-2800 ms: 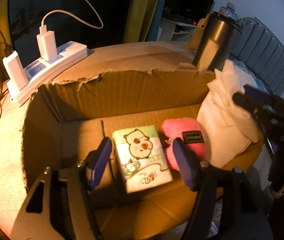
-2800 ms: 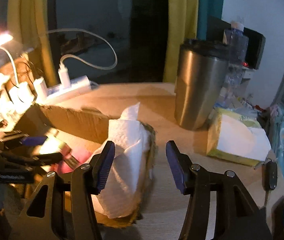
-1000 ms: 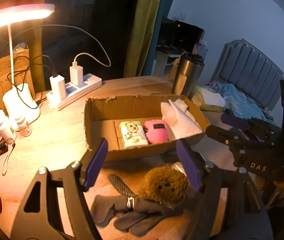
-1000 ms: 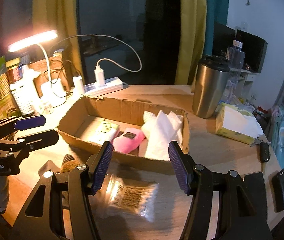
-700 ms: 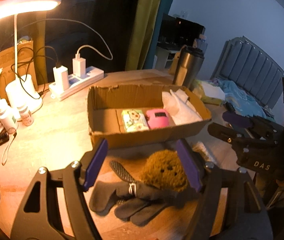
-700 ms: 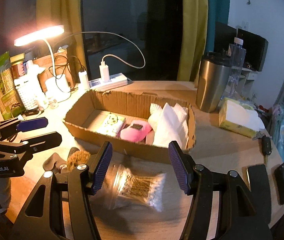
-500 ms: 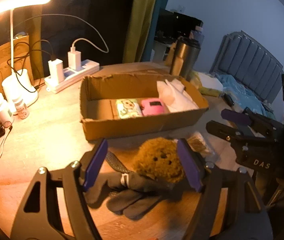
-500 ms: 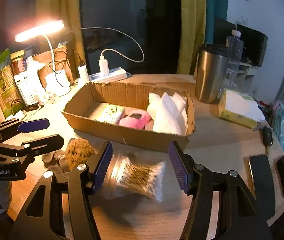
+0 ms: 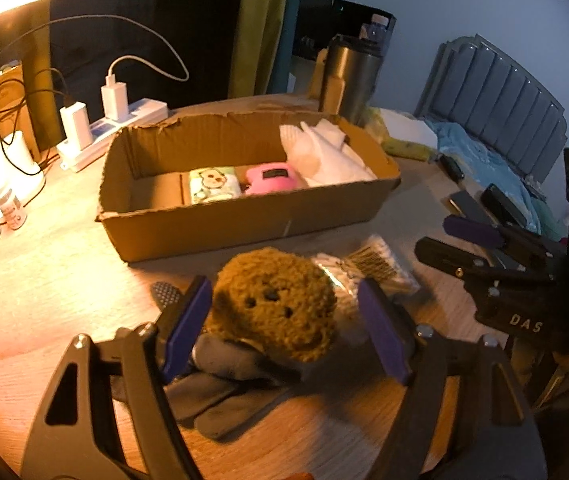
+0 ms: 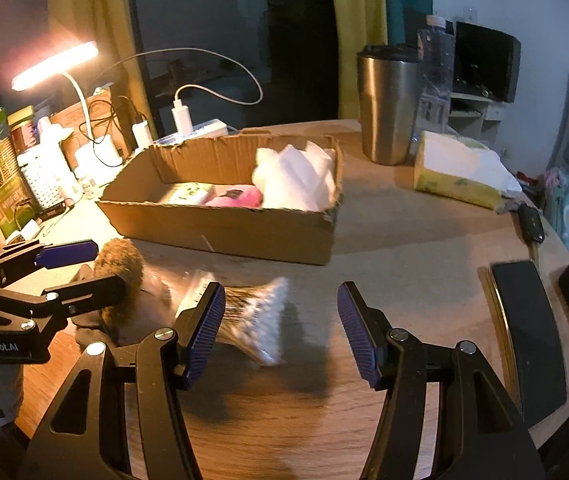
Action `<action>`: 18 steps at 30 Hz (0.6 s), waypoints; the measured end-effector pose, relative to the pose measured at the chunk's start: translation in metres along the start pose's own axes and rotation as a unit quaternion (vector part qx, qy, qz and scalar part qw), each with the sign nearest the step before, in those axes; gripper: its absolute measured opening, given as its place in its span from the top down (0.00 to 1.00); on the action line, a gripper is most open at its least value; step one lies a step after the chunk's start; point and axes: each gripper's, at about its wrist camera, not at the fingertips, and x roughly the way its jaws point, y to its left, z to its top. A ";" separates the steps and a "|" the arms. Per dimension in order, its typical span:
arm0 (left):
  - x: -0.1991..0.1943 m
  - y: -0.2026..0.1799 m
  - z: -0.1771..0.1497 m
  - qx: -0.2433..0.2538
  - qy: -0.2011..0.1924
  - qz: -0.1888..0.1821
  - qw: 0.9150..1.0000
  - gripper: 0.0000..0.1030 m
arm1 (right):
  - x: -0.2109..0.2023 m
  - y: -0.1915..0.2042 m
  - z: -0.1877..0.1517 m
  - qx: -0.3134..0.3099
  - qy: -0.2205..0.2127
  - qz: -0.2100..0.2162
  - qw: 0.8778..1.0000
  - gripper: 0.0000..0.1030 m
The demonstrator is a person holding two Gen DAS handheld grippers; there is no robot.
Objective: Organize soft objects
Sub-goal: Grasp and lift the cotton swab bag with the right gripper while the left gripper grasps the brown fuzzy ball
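Cardboard box (image 9: 244,216), frame centre, already holds three soft items. Your left gripper (image 9: 284,328), jaws wide, straddles the brown plush (image 9: 274,304); gloves (image 9: 220,384) remain on the counter (image 9: 52,280). Right gripper (image 10: 280,328) jaws wide, empty.

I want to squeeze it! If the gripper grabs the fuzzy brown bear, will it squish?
Probably. The brown plush bear looks fluffy and rounded, so the open left gripper would likely dent it. It seems light, and resting on floppy grey gloves, it might wobble.

One cardboard box (image 9: 244,224), one brown plush (image 9: 274,304), two phones (image 10: 524,312), one tumbler (image 10: 384,108).
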 end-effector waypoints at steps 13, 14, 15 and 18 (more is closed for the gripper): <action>0.018 0.002 -0.002 0.004 0.017 0.021 1.000 0.26 | 0.008 0.000 -0.004 -0.018 -0.001 0.022 1.000 0.29; 0.019 0.003 -0.002 0.004 0.018 0.020 1.000 0.26 | 0.010 0.002 -0.004 -0.021 0.001 0.024 0.999 0.28; 0.019 0.004 -0.002 0.004 0.017 0.018 1.000 0.26 | 0.011 0.005 -0.004 -0.024 0.004 0.027 0.999 0.27; 0.018 0.006 -0.003 0.003 0.016 0.012 1.000 0.26 | 0.017 0.012 -0.005 -0.029 0.013 0.035 0.999 0.23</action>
